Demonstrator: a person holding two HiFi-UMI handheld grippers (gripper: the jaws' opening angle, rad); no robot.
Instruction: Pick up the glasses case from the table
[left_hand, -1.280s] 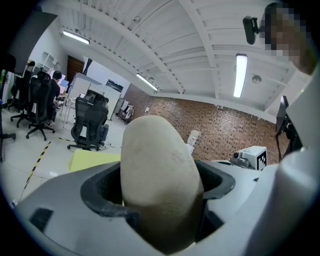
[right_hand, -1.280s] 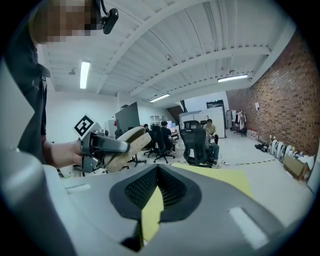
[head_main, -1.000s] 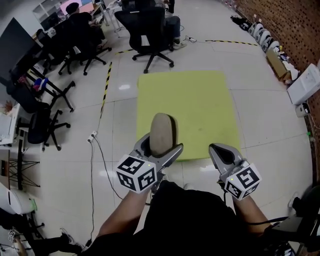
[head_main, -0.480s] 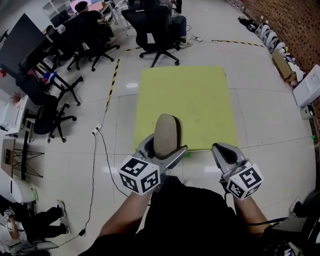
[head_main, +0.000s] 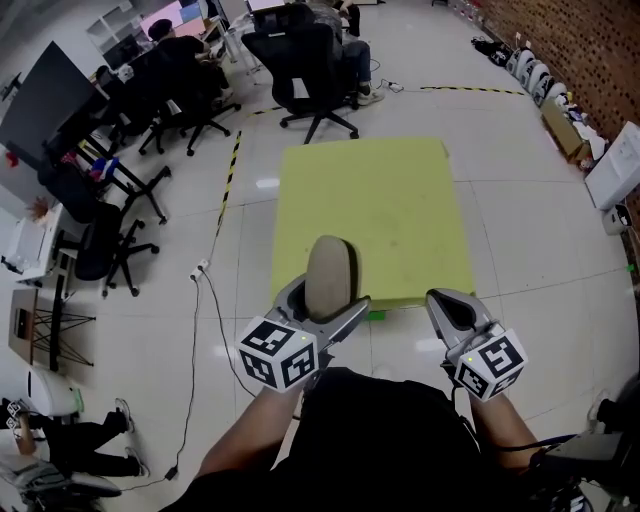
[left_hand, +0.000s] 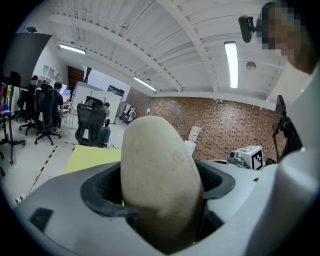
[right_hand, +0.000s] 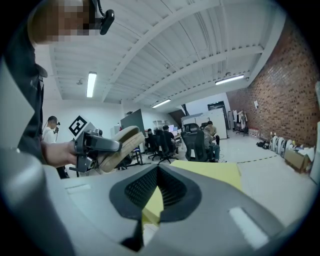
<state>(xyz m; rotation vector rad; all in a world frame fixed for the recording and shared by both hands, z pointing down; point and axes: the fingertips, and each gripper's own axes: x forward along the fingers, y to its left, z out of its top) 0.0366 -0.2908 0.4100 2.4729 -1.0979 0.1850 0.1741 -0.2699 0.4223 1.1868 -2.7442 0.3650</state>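
The beige oval glasses case (head_main: 329, 272) is off the table, and my left gripper (head_main: 325, 296) is shut on its lower half. The case stands nearly upright over the near edge of the yellow-green table (head_main: 370, 200). In the left gripper view the case (left_hand: 160, 175) fills the space between the jaws. From the right gripper view the case (right_hand: 120, 144) shows at the left, held by the left gripper. My right gripper (head_main: 446, 300) hovers beside it at the table's near right corner, shut and empty, its tips touching (right_hand: 158, 167).
Black office chairs (head_main: 310, 60) stand just beyond the table's far edge, with people seated at desks at the back left. A cable (head_main: 205, 310) runs over the tiled floor at the left. Boxes and bags (head_main: 560, 110) line the brick wall at the right.
Both grippers, the left still holding the case, have drawn back a little from over the table toward the person's body. Neither grip has changed.
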